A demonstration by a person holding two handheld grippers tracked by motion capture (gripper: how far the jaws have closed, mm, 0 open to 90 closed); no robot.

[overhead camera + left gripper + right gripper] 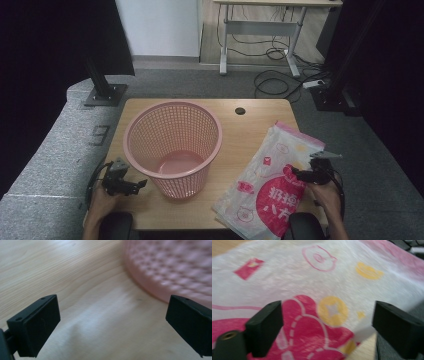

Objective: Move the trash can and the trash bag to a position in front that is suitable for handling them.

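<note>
A pink lattice waste basket [173, 146] stands upright left of the table's middle; its base [175, 272] fills the upper right of the left gripper view. A white plastic bag [270, 175] printed in red and yellow lies flat on the table's right side, its print [312, 325] spread under the right gripper's jaws. My left gripper [136, 186] rests low at the front left, close beside the basket's foot, jaws wide apart and empty [112, 327]. My right gripper [300, 172] hovers at the bag's right edge, open [327, 332], with the bag beneath it.
The wooden table [250, 125] has a round cable hole [240, 110] at the back. Grey carpet surrounds it, with a black stand base [104, 94] back left. A white desk frame [260, 30] and loose cables [280, 75] lie farther back.
</note>
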